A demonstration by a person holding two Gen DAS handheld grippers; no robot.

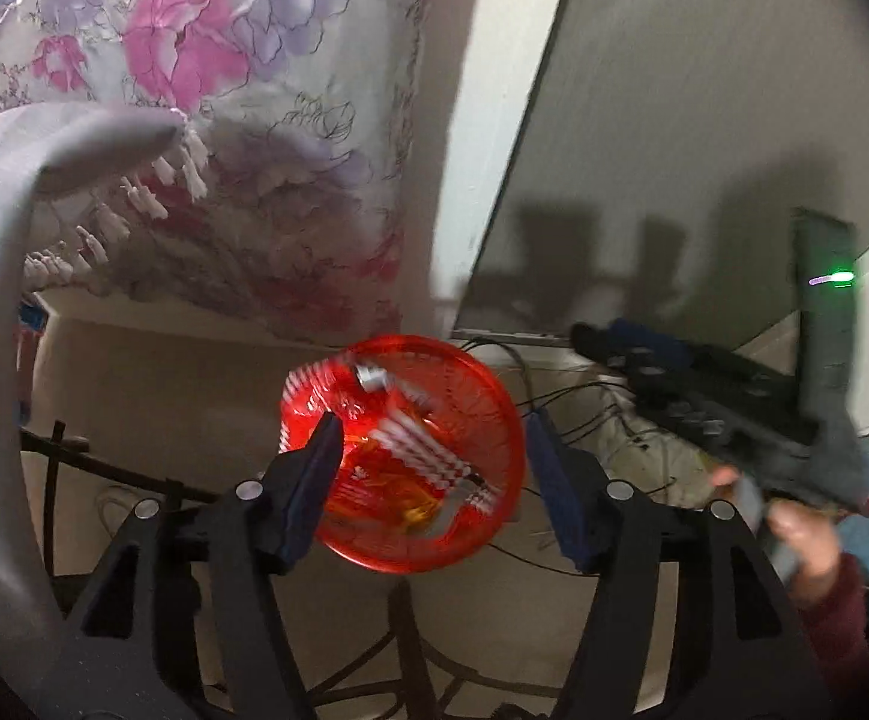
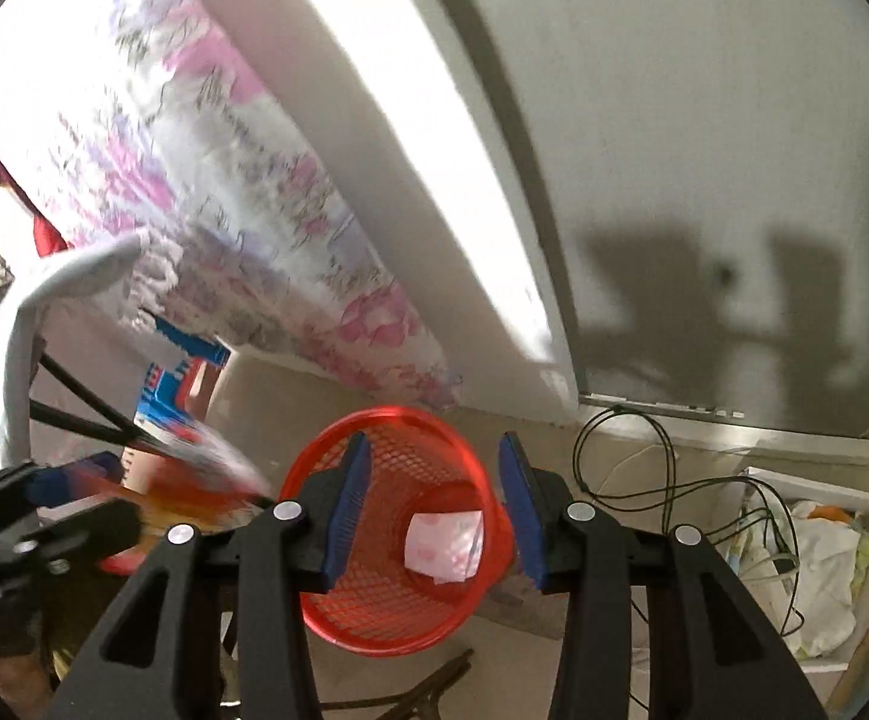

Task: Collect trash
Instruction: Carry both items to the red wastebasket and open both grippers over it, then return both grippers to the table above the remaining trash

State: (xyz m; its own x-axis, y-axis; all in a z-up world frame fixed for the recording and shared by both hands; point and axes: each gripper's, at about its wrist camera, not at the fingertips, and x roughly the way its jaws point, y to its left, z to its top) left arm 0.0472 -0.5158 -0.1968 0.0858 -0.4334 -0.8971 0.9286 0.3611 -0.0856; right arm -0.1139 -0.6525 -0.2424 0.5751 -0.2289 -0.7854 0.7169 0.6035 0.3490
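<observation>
Red mesh bin [image 2: 398, 528] holds a pink-white wrapper [image 2: 443, 549] and striped packets [image 1: 428, 450]. Left gripper [image 1: 428, 480] and right gripper [image 2: 431, 504] both released, empty, above the bin.

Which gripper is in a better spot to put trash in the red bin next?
Probably the left gripper: a striped wrapper shows between its open fingers, right over the red bin. The right gripper is empty.

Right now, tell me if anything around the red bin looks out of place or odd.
The red mesh bin stands upright with a pale wrapper inside. Odd spots: loose black cables tangle over the floor right of it, and crumpled litter fills a white box there. Blur hides finer detail.
</observation>
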